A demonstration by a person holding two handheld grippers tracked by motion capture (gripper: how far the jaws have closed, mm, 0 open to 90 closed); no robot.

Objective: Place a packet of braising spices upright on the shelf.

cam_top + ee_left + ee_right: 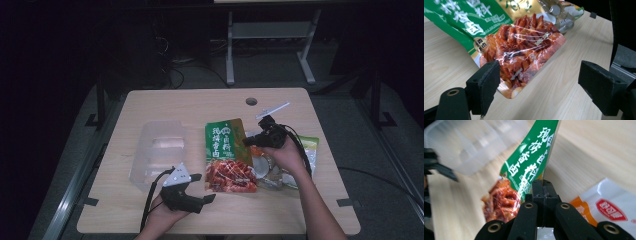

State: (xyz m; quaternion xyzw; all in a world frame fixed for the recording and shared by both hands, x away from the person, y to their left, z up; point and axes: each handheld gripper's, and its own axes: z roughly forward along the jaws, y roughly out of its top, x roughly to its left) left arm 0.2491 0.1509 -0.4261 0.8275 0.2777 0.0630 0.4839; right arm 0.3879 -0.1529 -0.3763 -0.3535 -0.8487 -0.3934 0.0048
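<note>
A glossy food packet [227, 155], green on top with red food pictured below, lies tilted on the middle of the wooden table [200, 105]. My right gripper [248, 141] is shut on the packet's right edge; in the right gripper view the two jaws meet on the green foil [531, 167] at my right gripper [543, 188]. My left gripper [204, 188] stands open near the table's front, just left of the packet's lower corner. In the left gripper view the packet's red end [519, 37] lies ahead of my left gripper [541, 87], with bare wood between the pads.
A clear plastic container [157, 152] sits left of the packet, blurred in the right gripper view [471, 147]. Further packets lie under the right hand [272, 172], including a white and orange one [609, 207]. A cable hole [251, 101] is at the table's back.
</note>
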